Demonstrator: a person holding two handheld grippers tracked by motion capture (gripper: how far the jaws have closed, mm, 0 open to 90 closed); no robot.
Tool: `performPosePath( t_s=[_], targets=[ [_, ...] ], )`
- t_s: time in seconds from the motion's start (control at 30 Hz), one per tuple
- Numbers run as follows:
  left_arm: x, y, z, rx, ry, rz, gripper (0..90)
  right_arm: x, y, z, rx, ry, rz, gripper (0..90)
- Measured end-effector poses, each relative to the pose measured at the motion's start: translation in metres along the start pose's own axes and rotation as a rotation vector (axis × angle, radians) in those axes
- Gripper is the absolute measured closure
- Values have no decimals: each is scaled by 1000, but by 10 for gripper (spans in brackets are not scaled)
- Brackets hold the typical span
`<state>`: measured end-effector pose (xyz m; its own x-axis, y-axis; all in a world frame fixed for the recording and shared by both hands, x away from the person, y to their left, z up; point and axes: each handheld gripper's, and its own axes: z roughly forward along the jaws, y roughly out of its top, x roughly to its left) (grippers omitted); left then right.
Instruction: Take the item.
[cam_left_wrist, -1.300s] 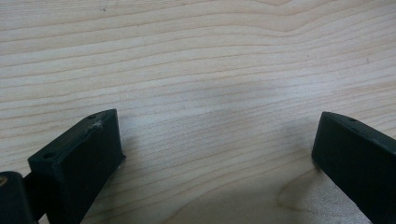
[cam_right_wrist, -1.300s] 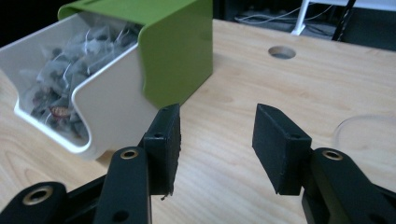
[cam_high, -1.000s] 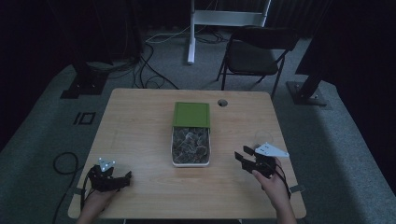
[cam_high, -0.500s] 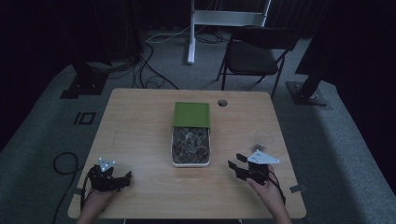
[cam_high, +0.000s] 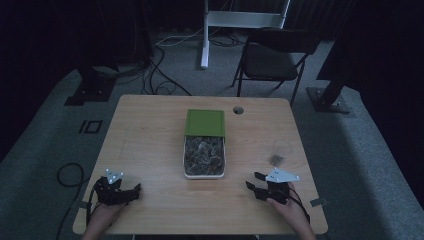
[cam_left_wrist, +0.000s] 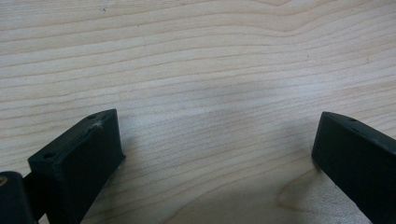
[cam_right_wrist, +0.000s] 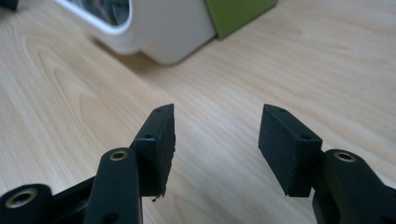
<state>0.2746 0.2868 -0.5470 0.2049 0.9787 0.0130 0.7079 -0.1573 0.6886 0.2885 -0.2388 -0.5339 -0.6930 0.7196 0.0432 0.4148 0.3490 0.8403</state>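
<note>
Your right tongs (cam_high: 256, 186) rest low on the pale wooden bench (cam_high: 150, 135) near its front right corner, jaws standing moderately apart after just opening, with nothing between them. Your left tongs (cam_high: 134, 192) sit near the front left corner, jaws spread wide over bare wood. Between the two hands the front strip of the bench lies open. The white rectangular tray of grey crumpled pieces (cam_high: 204, 159) sits at the centre, its flat green lid (cam_high: 205, 123) touching its far end. Well right of the tray, near the bench's right edge and just beyond your right hand, stands a small clear cup with dark contents (cam_high: 280, 153). From above you see a round cable hole (cam_high: 238, 109) near the far edge and a dark folding chair (cam_high: 272, 55) on the floor beyond. The right gripper view gives the tray's rounded white wall (cam_right_wrist: 163, 32) and a corner of the lid (cam_right_wrist: 238, 13) up close ahead of the jaws; the left gripper view gives wood grain between the wide jaws.
</note>
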Motion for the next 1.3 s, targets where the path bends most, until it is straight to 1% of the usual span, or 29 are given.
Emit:
performPosePath(
  t_s=[0.1, 0.17, 0.3, 0.43, 0.47, 0.5, 0.63, 0.67, 0.73, 0.87, 0.93, 1.0, 1.03, 1.07, 1.17, 1.2, 1.3],
  targets=[
    [0, 0, 0, 0, 0, 0, 22, -2, -6, 1, 34, 4, -2, 439],
    [0, 0, 0, 0, 0, 0, 22, -4, -10, 1, 45, 0, -3, 431],
    [0, 0, 0, 1, 0, 0, 22, -4, -14, 4, 97, 33, -24, 393],
    [0, 0, 0, 0, 0, 0, 22, -4, -14, 3, 95, 35, -21, 374],
    [0, 0, 0, 1, 0, 0, 22, -4, -14, 4, 113, 36, -26, 357],
    [0, 0, 0, 1, 0, 0, 22, -3, -14, 4, 119, 39, -33, 354],
    [0, 0, 0, 0, 0, 0, 22, 2, -14, 7, 152, 48, -78, 333],
    [0, 0, 0, -1, 1, -1, 22, 3, -14, 8, 156, 53, -91, 320],
    [0, 0, 0, 0, 0, -1, 22, 5, -13, 9, 160, 71, -98, 304],
    [0, 0, 0, -1, 1, -1, 22, 5, -13, 10, 163, 74, -111, 280],
    [0, 0, 0, 0, 1, -2, 22, 6, -13, 10, 166, 78, -118, 256],
    [0, 0, 0, 0, 1, -2, 22, 6, -13, 11, 172, 73, -112, 218],
    [0, 0, 0, 0, 1, -2, 22, 6, -13, 11, 176, 83, -116, 203],
    [0, 0, 0, 0, 2, -2, 22, 7, -13, 11, 179, 98, -132, 187],
    [0, 0, 0, 0, 2, -2, 22, 9, -13, 12, 190, 116, -144, 128],
    [0, 0, 0, 0, 2, -2, 22, 9, -13, 12, 196, 120, -149, 119],
    [0, 0, 0, 0, 2, -2, 22, 10, -12, 13, 198, 116, -144, 115]
  ],
)
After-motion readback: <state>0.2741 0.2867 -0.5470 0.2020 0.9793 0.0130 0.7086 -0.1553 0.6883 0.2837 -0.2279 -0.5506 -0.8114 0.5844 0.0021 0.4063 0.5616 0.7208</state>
